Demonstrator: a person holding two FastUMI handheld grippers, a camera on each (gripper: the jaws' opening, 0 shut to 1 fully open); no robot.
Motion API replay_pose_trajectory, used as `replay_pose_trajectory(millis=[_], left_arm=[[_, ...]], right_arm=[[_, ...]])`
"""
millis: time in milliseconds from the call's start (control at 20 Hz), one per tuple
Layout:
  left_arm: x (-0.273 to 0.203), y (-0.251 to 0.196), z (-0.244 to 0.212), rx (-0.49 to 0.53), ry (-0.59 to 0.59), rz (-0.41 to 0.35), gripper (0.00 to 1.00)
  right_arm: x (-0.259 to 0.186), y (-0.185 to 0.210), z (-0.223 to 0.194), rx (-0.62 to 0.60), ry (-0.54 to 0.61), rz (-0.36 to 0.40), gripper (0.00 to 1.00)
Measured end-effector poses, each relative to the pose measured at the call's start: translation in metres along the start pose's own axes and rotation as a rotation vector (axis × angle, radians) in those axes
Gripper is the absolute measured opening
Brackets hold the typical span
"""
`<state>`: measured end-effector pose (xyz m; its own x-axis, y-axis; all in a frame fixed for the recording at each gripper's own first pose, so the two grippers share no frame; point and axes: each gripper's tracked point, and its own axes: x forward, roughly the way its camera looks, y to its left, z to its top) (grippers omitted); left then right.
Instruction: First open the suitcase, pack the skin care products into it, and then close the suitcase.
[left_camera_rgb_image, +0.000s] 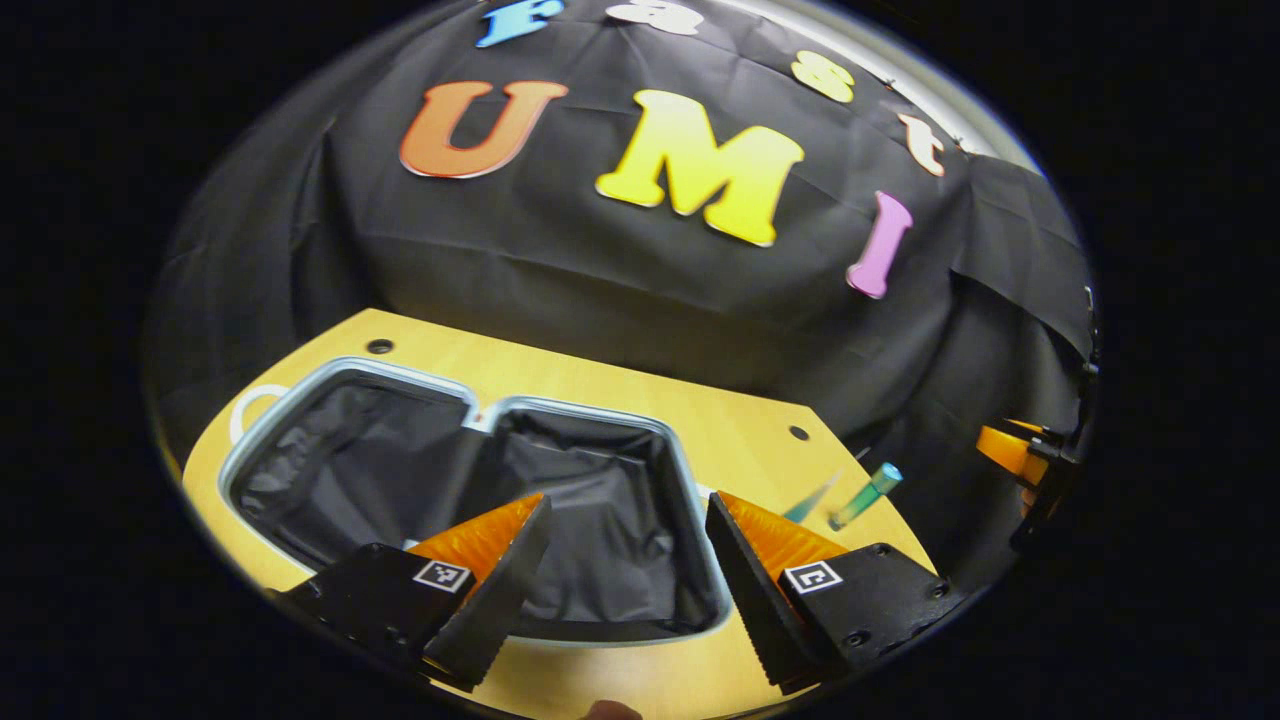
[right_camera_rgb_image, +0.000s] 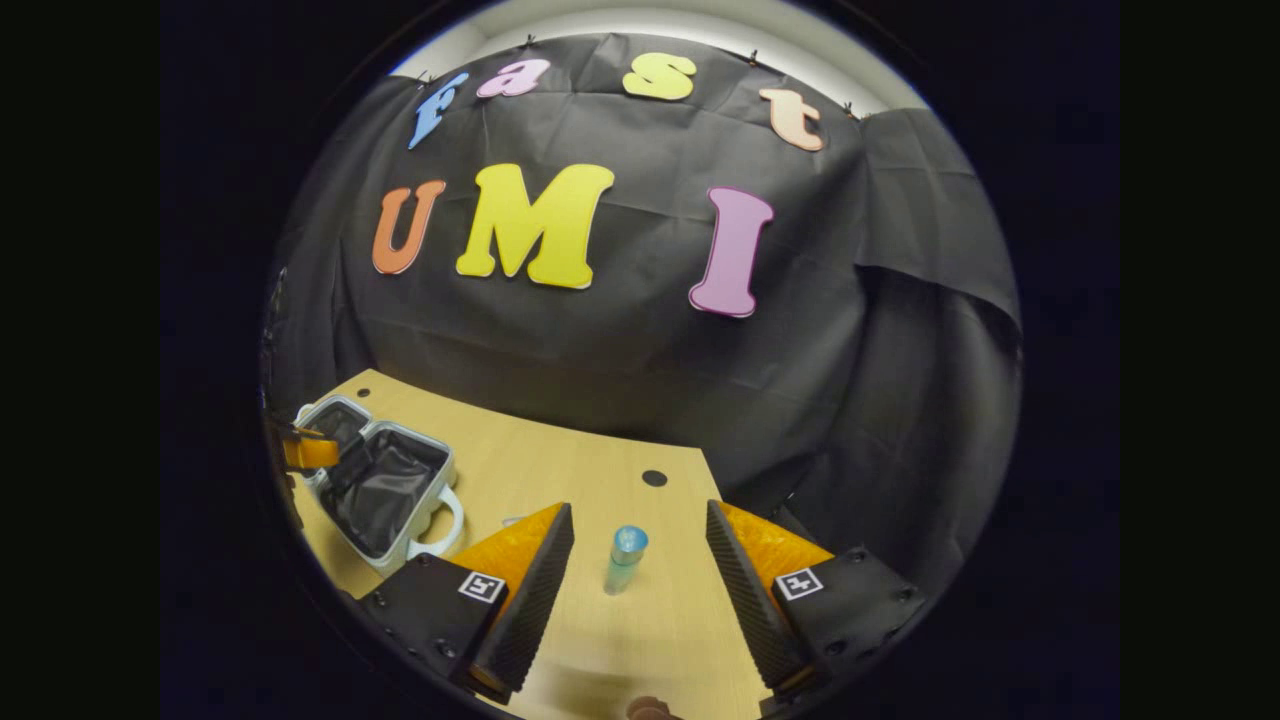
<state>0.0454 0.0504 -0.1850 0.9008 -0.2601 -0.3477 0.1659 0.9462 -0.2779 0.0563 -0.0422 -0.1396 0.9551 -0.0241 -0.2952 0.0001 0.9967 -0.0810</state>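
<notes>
The suitcase (left_camera_rgb_image: 450, 470) lies open on the wooden table (left_camera_rgb_image: 620, 385), both halves lined with black cloth. My left gripper (left_camera_rgb_image: 628, 500) is open above its right half, holding nothing. A green bottle with a blue cap (left_camera_rgb_image: 865, 495) stands to the right of the case, with a blurred teal item (left_camera_rgb_image: 812, 500) next to it. In the right gripper view that bottle (right_camera_rgb_image: 625, 560) stands upright just ahead of my open right gripper (right_camera_rgb_image: 638, 510), in line with the gap between the fingers and untouched. The suitcase (right_camera_rgb_image: 385, 480) sits far left there, under the left gripper (right_camera_rgb_image: 305, 450).
The table (right_camera_rgb_image: 560, 460) ends close behind the bottle, with black cloth wall beyond. Round holes mark the tabletop (left_camera_rgb_image: 798, 433) (right_camera_rgb_image: 654, 478). The suitcase's white handle (right_camera_rgb_image: 447, 520) sticks out toward the right gripper. The right gripper (left_camera_rgb_image: 1020, 455) shows at the far right of the left gripper view.
</notes>
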Motion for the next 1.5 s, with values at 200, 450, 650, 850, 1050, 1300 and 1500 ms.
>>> replay_pose_trajectory(millis=[200, 450, 650, 850, 1050, 1300, 1500], left_arm=[[0.035, -0.066, -0.031, 0.05, 0.068, -0.066, 0.98], [0.089, -0.114, -0.076, 0.114, 0.148, -0.134, 0.98], [0.135, -0.137, -0.108, 0.134, 0.204, -0.148, 0.97], [0.178, -0.154, -0.121, 0.149, 0.222, -0.15, 0.96], [0.207, -0.157, -0.128, 0.182, 0.221, -0.115, 0.84], [0.215, -0.149, -0.135, 0.169, 0.246, -0.076, 0.63], [0.202, -0.157, -0.131, 0.073, 0.242, -0.117, 0.55]], right_arm=[[0.008, -0.021, -0.027, -0.007, 0.042, 0.035, 0.79], [0.021, -0.04, -0.057, -0.017, 0.093, 0.072, 0.79], [0.032, -0.045, -0.081, -0.037, 0.149, 0.109, 0.79], [0.045, -0.052, -0.104, -0.062, 0.188, 0.131, 0.79], [0.07, -0.039, -0.13, -0.051, 0.225, 0.184, 0.8], [0.114, -0.025, -0.143, 0.011, 0.267, 0.161, 0.79], [0.124, -0.014, -0.144, 0.029, 0.279, 0.157, 0.8]])
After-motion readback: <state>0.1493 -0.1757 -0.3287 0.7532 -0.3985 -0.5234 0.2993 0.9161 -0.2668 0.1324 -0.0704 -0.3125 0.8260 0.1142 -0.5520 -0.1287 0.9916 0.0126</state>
